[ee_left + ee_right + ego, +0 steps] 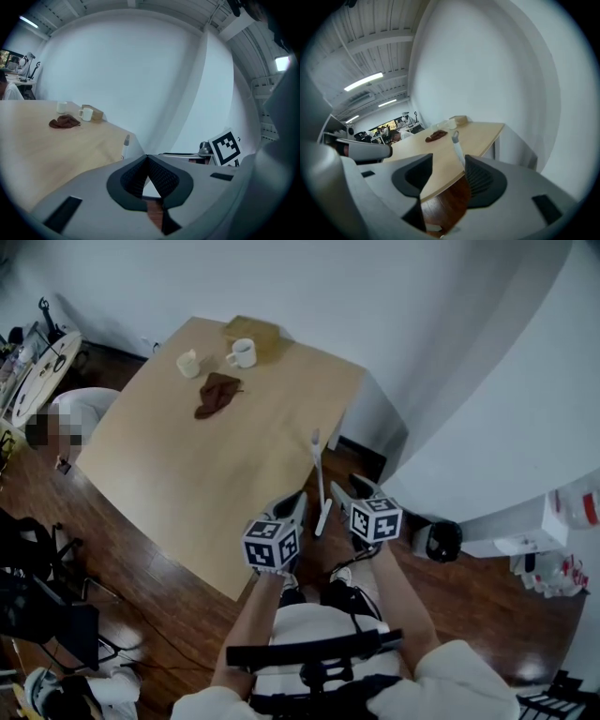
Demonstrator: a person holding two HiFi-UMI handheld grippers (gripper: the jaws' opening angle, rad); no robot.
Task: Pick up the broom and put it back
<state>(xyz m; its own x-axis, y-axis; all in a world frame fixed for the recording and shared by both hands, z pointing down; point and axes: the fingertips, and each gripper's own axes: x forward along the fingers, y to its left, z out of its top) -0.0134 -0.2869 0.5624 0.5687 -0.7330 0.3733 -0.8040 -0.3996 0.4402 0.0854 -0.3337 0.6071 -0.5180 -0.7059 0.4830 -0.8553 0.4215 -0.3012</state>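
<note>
Seemingly at the pick-up step, the right tool [448, 159] is spread with the broom handle [320, 479] showing in its gap, upright against the desk [187, 474] edge at lower centre of the head view, the left tool [147, 159] pressed together, empty; next, pinch the handle and lift.

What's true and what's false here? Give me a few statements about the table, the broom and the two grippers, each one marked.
1. A brown cloth lies on the wooden table. True.
2. A white mug stands beside the cardboard box. True.
3. The broom lies flat on the tabletop. False: its handle stands upright against the table's edge.
4. The right gripper is clamped shut. False: its jaws stand apart, with the handle showing in the gap, not gripped.
5. The left gripper holds the cloth. False: its jaws are together on nothing.
</note>
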